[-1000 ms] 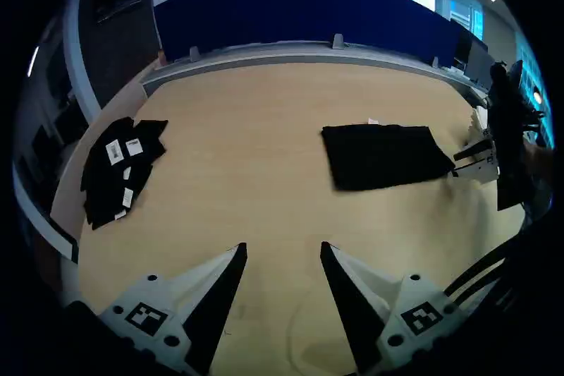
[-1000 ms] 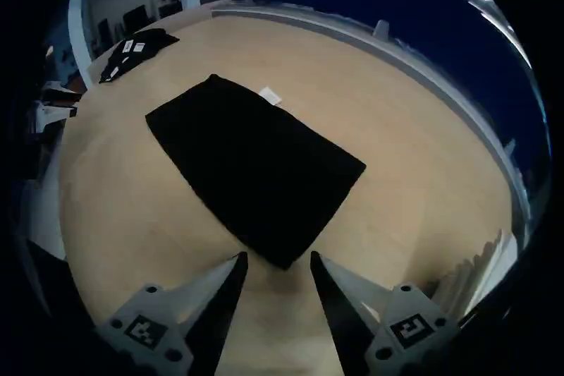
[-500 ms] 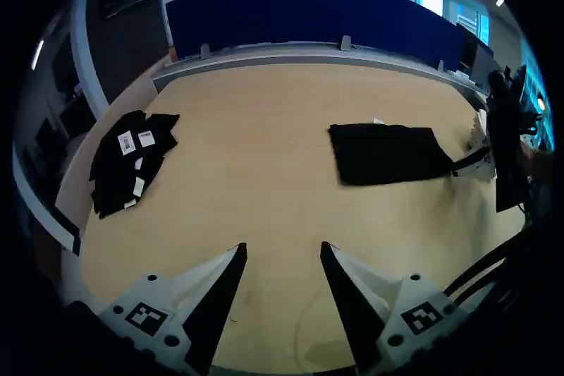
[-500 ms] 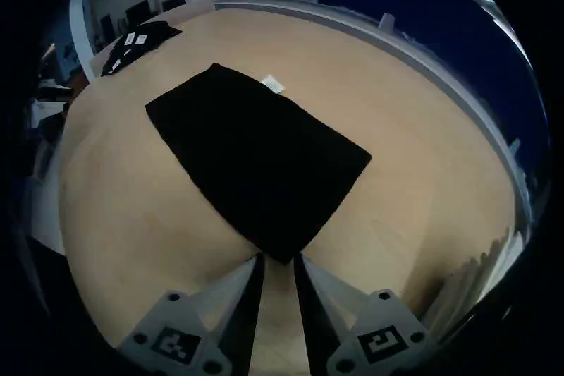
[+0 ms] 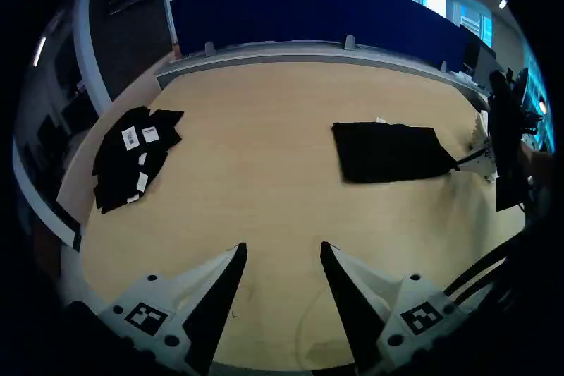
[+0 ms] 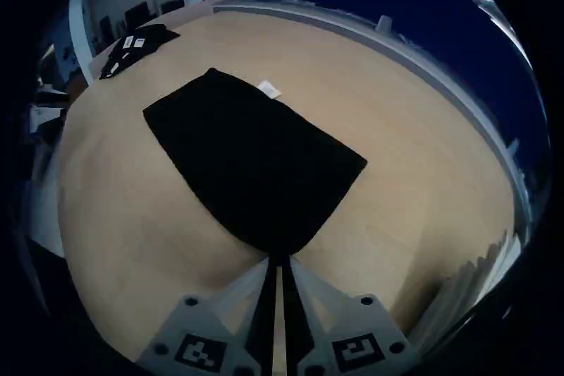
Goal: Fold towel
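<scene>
Left gripper point(image 5: 282, 245): your tongs stand wide apart, with nothing between them. They hang over the bare near part of the light wood table point(image 5: 268, 115), well apart from the work.

Right gripper point(image 6: 277, 261): tongs drawn narrow, almost together. The near corner of the towel point(image 6: 254, 164) runs in between the tips, so you are pinching it there. In the left gripper view the same right gripper point(image 5: 471, 159) shows far off at the right edge, its tips at the towel's right-hand corner, with the hand point(image 5: 539, 164) that holds it just beyond, dark and hard to make out.

Towel point(image 5: 388, 154): black, lying flat on the table as a four-sided panel. In the right gripper view it spreads away from your tongs on a diagonal. A small white tag point(image 6: 268, 88) sticks out at its far edge.

Other items: a pile of black cloths point(image 5: 134, 157) with white labels lies on the left side of the table, well apart from the towel; it also appears at the far top left in the right gripper view point(image 6: 134, 44). A blue partition point(image 5: 317, 13) runs along the table's far edge.
</scene>
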Available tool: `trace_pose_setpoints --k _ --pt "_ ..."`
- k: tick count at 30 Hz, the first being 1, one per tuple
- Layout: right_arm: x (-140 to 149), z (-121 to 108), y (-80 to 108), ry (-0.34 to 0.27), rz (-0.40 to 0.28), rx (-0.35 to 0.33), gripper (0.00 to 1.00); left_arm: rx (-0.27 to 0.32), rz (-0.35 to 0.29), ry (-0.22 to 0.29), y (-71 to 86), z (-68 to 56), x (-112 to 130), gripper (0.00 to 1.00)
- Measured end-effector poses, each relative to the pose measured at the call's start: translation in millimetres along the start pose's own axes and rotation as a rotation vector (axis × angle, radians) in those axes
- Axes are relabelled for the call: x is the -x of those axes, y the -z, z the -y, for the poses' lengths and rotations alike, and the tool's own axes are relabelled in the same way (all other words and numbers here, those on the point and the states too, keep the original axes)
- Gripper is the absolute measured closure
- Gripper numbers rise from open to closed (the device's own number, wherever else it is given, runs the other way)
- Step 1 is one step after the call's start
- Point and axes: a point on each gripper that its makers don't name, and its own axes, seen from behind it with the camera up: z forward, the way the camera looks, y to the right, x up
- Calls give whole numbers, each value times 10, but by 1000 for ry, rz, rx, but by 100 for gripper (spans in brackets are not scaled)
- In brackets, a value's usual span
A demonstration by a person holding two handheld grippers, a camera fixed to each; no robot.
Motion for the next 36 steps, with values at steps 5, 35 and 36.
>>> trace_pose_setpoints --k 5,35,36 --pt "-86 -16 43 17 -11 9 95 2 -1 0 42 -10 -18 24" --pt "-1245 136 229 250 -114 32 95 -24 -57 70 241 144 -129 24" --pt "-1254 141 223 253 -113 32 95 -24 -57 71 248 149 -131 24"
